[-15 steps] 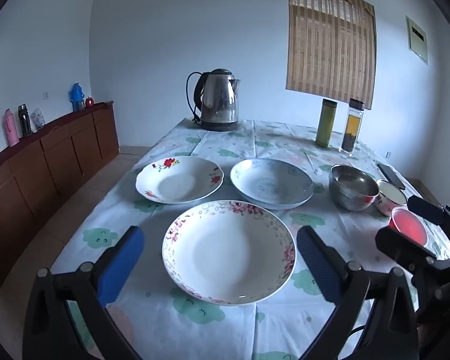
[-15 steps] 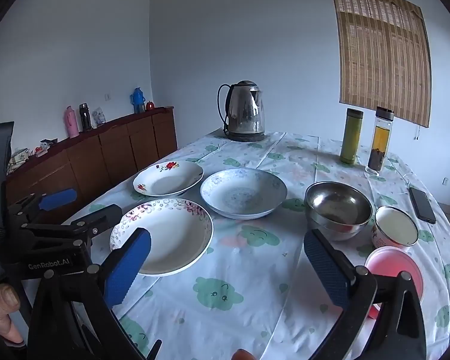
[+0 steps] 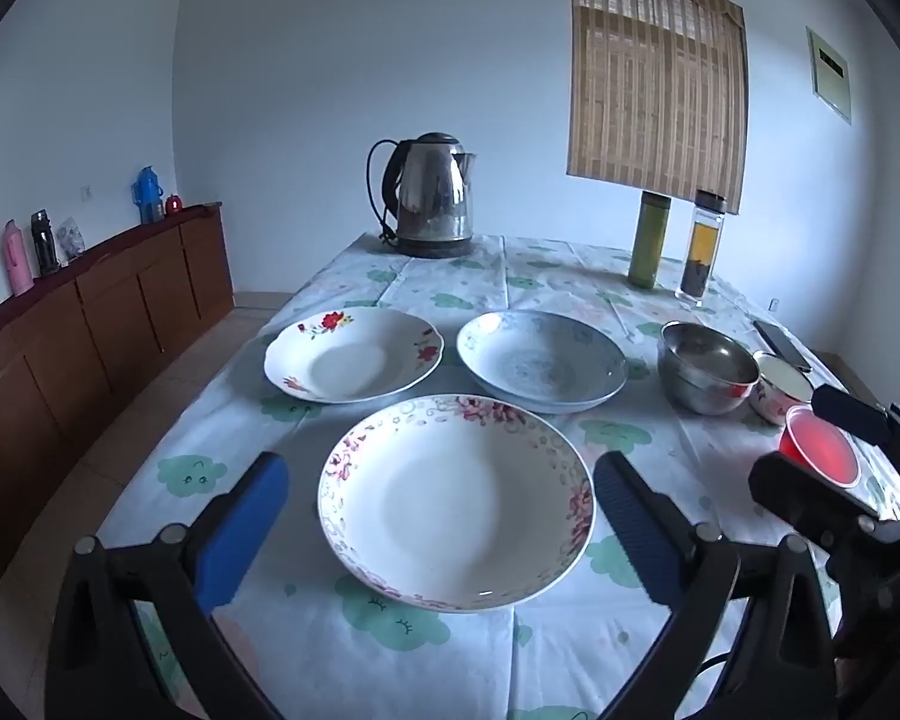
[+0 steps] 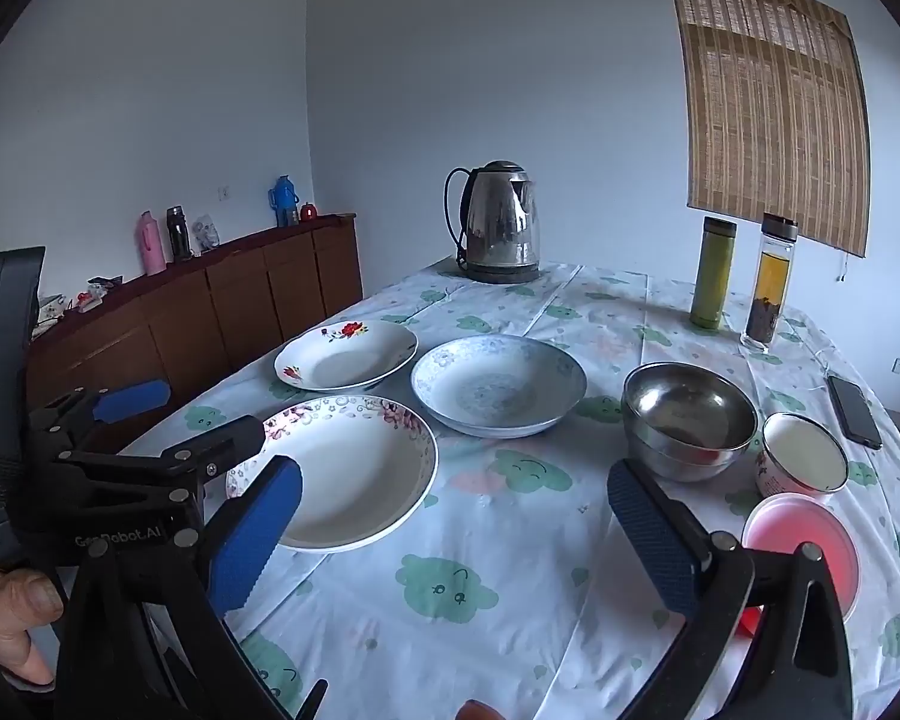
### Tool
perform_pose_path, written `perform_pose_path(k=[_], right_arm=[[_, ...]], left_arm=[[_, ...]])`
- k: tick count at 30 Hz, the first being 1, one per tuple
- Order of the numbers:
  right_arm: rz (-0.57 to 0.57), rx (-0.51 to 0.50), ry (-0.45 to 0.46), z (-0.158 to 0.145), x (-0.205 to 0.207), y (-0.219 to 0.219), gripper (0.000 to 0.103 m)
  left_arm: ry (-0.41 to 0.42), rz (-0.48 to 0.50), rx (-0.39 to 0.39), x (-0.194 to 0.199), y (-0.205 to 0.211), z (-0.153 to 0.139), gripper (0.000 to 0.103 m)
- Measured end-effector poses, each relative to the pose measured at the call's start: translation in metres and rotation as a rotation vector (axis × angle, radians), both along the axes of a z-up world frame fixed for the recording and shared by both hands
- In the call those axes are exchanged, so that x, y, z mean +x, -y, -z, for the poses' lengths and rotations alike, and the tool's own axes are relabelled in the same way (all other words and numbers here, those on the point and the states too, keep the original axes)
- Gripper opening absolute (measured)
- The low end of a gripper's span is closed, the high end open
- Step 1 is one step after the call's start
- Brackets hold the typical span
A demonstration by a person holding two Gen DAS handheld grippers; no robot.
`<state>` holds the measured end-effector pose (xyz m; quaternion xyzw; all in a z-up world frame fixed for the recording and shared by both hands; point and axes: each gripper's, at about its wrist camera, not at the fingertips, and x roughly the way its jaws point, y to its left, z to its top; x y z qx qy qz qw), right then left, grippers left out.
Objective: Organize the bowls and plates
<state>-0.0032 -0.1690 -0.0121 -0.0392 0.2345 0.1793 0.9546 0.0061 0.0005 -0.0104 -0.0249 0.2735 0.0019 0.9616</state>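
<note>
Both grippers, left gripper (image 3: 441,516) and right gripper (image 4: 453,519), gape empty. The pink-rimmed plate (image 3: 456,498) lies at 12 o'clock between the left jaws: glazed, slippery, breakable; pinch its rim.

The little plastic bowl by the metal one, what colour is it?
Red plastic bowl; clearest in the right wrist view.

Change over the half-second interval. The right hand-held gripper (image 4: 450,480) swings very slightly to its left. Seen along its fingers, the kettle (image 4: 501,216), the steel bowl (image 4: 687,420), the pink bowl (image 4: 801,546) and the near floral plate (image 4: 342,480) each lie a little further right than before. The left hand-held gripper (image 4: 192,414) shifts in that view by the same small amount. No other change can be made out.
</note>
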Motion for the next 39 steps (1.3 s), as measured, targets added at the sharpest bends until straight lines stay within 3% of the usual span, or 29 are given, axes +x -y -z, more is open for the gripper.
perform_pose_path(k=[39], right_arm=[[-0.006,0.088,-0.037,0.007,0.01,0.008,0.102]], left_arm=[[0.017,-0.01,-0.01,0.003,-0.007,0.0,0.103]])
